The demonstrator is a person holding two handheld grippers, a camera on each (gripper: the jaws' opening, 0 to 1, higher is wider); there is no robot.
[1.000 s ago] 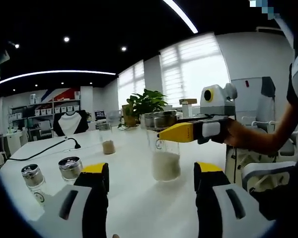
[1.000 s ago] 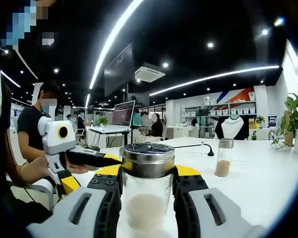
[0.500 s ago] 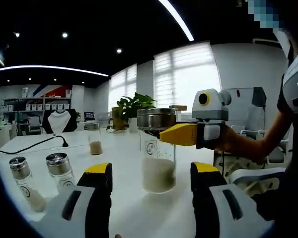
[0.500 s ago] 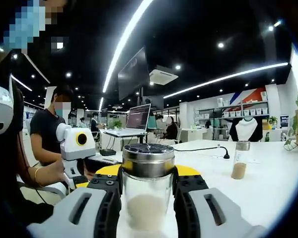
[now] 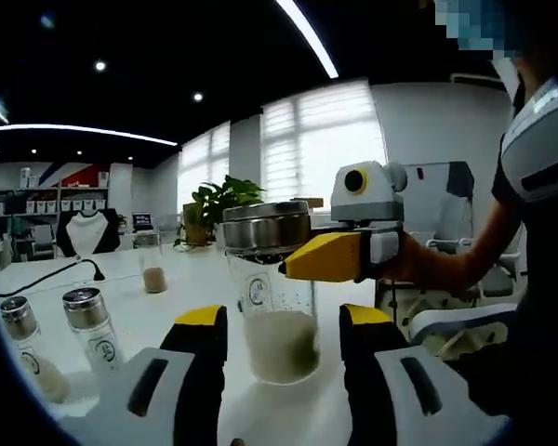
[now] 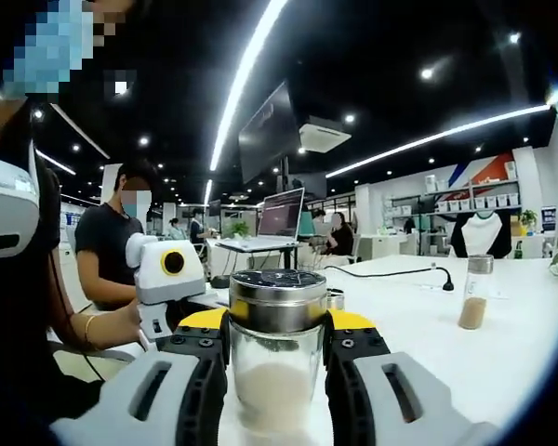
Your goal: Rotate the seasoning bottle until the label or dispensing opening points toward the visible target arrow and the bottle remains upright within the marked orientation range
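Observation:
A clear glass seasoning bottle (image 5: 274,311) with a steel lid and white powder stands upright on the white table (image 5: 167,307). A small round label on its glass faces the left gripper view. My right gripper (image 5: 302,262) comes in from the right, yellow fingers shut on the bottle just under the lid. My left gripper (image 5: 284,321) is open, its jaws either side of the bottle's lower half without touching. In the right gripper view the bottle (image 6: 277,358) sits clamped in my right gripper (image 6: 277,325), and the left gripper (image 6: 193,302) shows behind it at left.
Two small shakers (image 5: 91,325) stand at the left, a jar of brown powder (image 5: 153,269) further back, also seen as the jar (image 6: 472,293). A black cable (image 6: 391,272) crosses the table. A plant (image 5: 214,200) is at the far edge. A seated person (image 6: 112,251) is beyond.
The left gripper has come closer, so the bottle now sits between its jaws. The right gripper view's background has slid rightward while the bottle stays clamped.

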